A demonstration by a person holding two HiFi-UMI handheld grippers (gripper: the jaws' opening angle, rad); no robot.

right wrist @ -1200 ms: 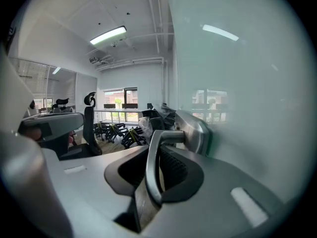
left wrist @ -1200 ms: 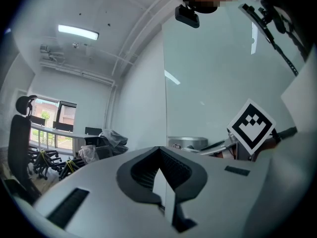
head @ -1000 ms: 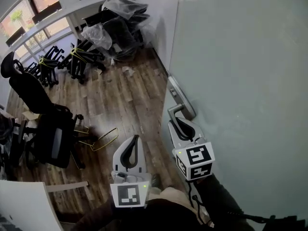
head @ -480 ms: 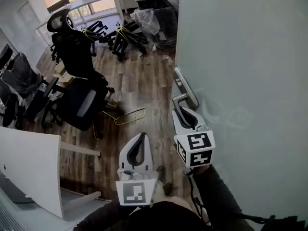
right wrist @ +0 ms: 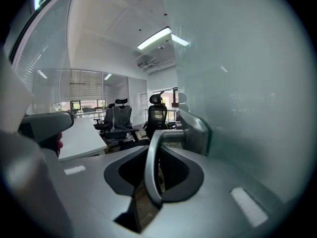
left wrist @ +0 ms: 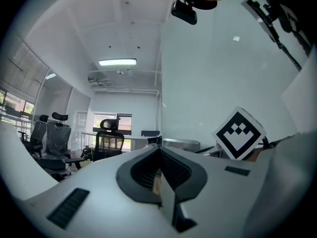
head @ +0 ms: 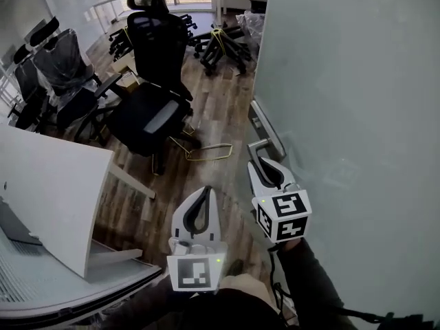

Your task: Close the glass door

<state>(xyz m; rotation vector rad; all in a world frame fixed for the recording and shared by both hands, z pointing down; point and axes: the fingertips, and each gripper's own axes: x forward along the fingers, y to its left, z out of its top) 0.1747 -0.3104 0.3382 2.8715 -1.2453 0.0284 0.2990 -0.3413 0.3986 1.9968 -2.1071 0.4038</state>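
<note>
A: So, where does the glass door (head: 344,81) stand?

B: It fills the right side of the head view as a frosted pane. Its metal door handle (head: 260,144) sits at the edge facing the room.

A: And the right gripper (head: 261,163)?

B: It is on that handle, with its jaws clamped round the lever. In the right gripper view the curved lever runs down between the two black pads, and the handle's plate sits just past the tips.

A: What about the left gripper (head: 204,192)?

B: It is left of the handle, apart from it and nearer the person, above the wooden floor (head: 220,115). Its jaws are drawn together with nothing held. In the left gripper view the pads meet at the tip.

A: What else is around the handle?

B: A black office chair (head: 155,81) stands well to its left and farther off. A yellow wire loop (head: 206,153) lies on the floor between that chair and the handle. A white desk (head: 48,191) stands far to the handle's left, nearer the person.
</note>
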